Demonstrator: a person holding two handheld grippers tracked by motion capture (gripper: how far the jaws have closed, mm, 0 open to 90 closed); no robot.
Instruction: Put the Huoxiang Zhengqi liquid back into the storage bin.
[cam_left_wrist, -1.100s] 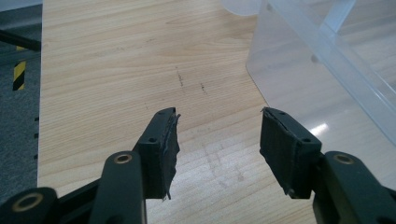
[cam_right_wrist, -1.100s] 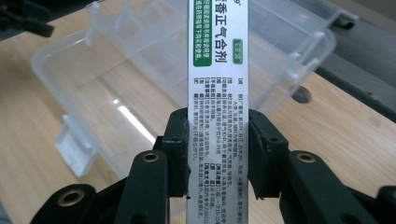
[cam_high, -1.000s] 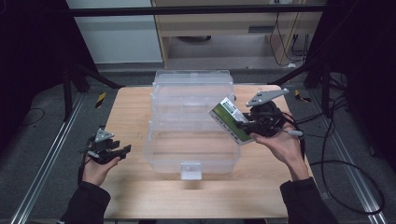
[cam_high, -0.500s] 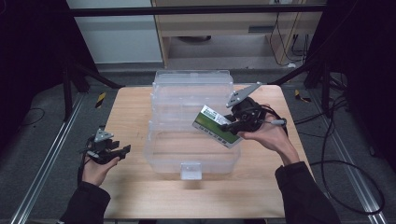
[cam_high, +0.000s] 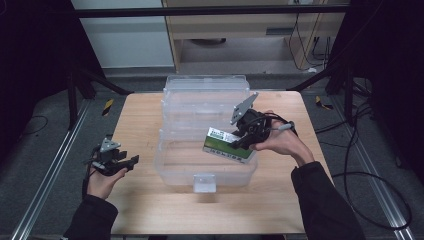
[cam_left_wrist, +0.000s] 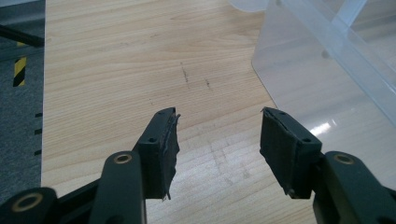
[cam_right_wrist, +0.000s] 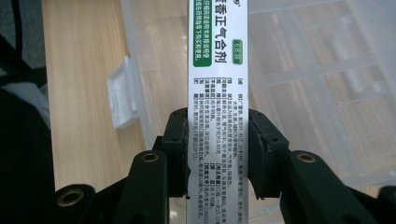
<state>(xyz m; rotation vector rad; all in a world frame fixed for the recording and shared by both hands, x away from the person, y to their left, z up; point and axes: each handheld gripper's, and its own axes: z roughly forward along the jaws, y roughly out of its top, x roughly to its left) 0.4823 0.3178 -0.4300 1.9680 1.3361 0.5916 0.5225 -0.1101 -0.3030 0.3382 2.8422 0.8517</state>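
Note:
A flat green-and-white medicine box (cam_high: 226, 145) hangs over the right part of an open clear plastic bin (cam_high: 172, 165), with my right gripper (cam_high: 239, 141) shut on it. In the right gripper view both pads clamp the box's (cam_right_wrist: 217, 84) narrow printed side, and the bin's white latch (cam_right_wrist: 122, 93) lies to the left. My left gripper (cam_high: 131, 161) rests at the table's left side, apart from the bin, jaws pointing toward it. In the left gripper view it (cam_left_wrist: 218, 149) stands open with nothing between its fingers, the bin's clear wall (cam_left_wrist: 327, 79) ahead to the right.
The bin's clear lid (cam_high: 207, 92) stands raised behind the tub. The wooden table (cam_high: 135, 120) has bare room left of the bin and along its front edge. Cables (cam_high: 360, 165) trail over the floor at the right. A metal rail (cam_high: 45, 185) runs along the left.
My right gripper has carried the medicine box leftward and down, from beside the bin's right edge to over its inside. The left gripper has stayed put.

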